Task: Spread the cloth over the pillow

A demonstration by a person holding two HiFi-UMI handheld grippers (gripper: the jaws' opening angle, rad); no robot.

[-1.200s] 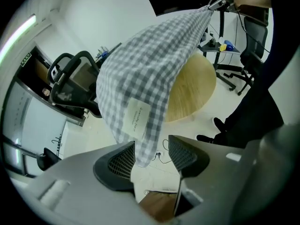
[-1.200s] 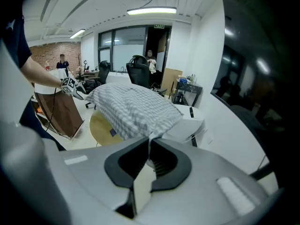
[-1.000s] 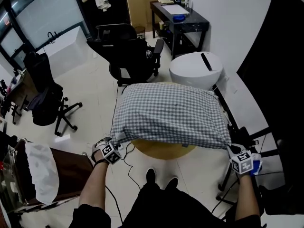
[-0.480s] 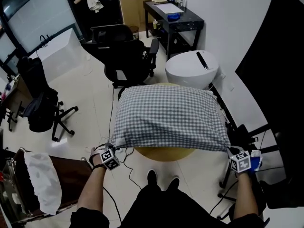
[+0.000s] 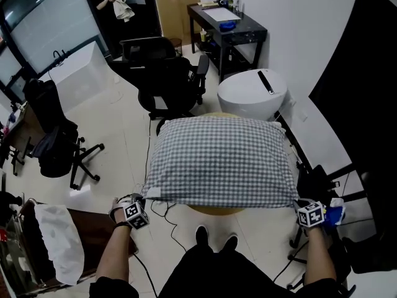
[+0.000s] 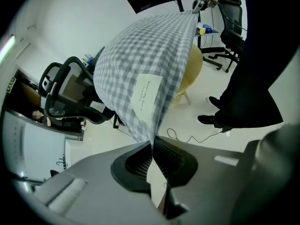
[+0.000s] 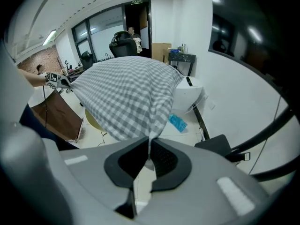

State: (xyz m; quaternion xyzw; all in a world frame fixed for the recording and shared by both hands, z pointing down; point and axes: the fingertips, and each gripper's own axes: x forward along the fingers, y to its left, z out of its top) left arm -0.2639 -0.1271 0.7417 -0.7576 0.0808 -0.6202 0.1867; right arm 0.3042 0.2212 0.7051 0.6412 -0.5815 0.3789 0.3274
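The checked cloth (image 5: 220,160) lies domed over a round yellow table (image 5: 214,210), its near edge spanning both grippers. The left gripper (image 5: 145,198) is clamped on the near-left corner. The right gripper (image 5: 298,202) is clamped on the near-right corner.

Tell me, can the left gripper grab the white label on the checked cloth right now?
Probably not. The left gripper is shut on a corner of the checked cloth, so its jaws are busy. The white label lies close by, uncovered, but it would have to let go first.
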